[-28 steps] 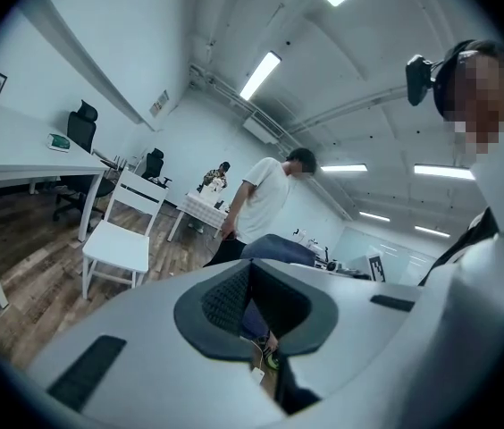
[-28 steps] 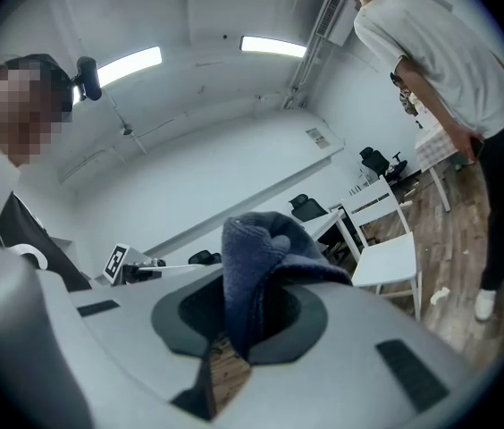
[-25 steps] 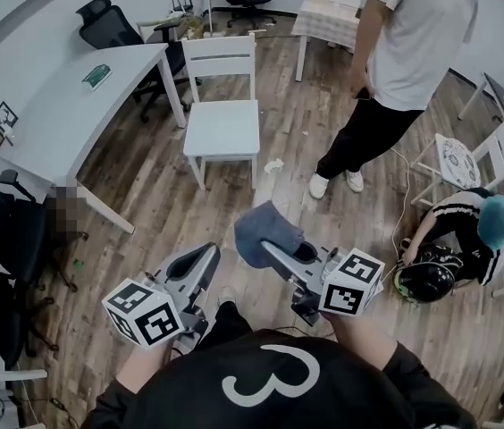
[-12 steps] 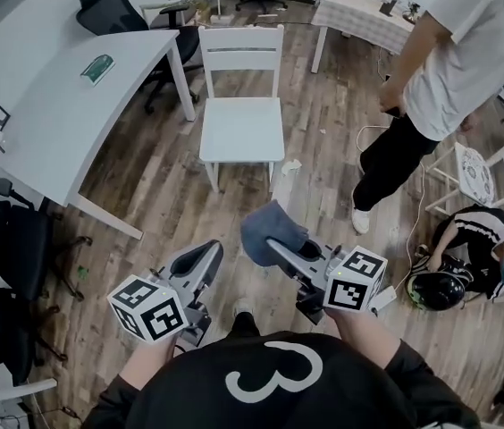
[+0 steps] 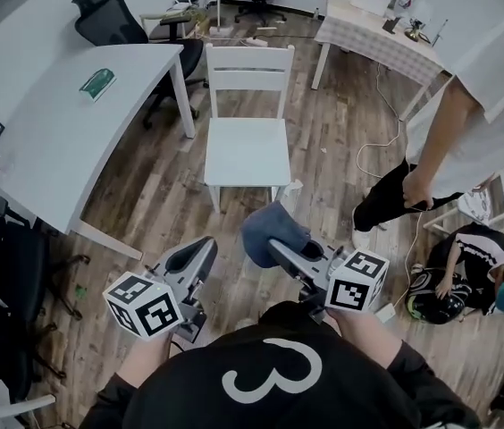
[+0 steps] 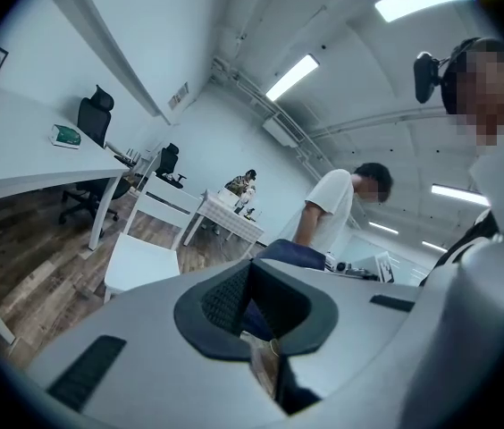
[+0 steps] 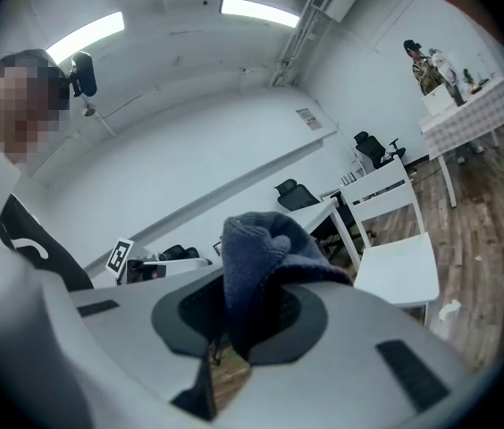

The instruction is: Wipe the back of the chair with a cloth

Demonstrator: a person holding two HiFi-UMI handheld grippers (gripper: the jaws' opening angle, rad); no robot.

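Note:
The white wooden chair [image 5: 247,146] stands on the plank floor ahead of me, its slatted back [image 5: 250,68] on the far side. In the right gripper view the chair [image 7: 397,262] is at right. In the left gripper view the chair [image 6: 141,259] is at left. My right gripper [image 5: 273,245] is shut on a bunched blue cloth [image 5: 270,226], held in the air short of the seat. The cloth [image 7: 263,250] bulges up out of the jaws. My left gripper [image 5: 202,248] is beside it at the left, shut with nothing in it.
A white desk [image 5: 55,128] with a green item [image 5: 97,82] runs along the left. A person in a white shirt [image 5: 480,105] stands at right. Another person [image 5: 475,257] crouches by a helmet [image 5: 429,298]. Crumpled paper [image 5: 289,186] lies by the chair leg. Black office chairs [image 5: 109,21] stand behind.
The view has shifted forward, so the chair sits a little lower and nearer. The standing person has stepped to the right. Both grippers keep their pose, the cloth still held.

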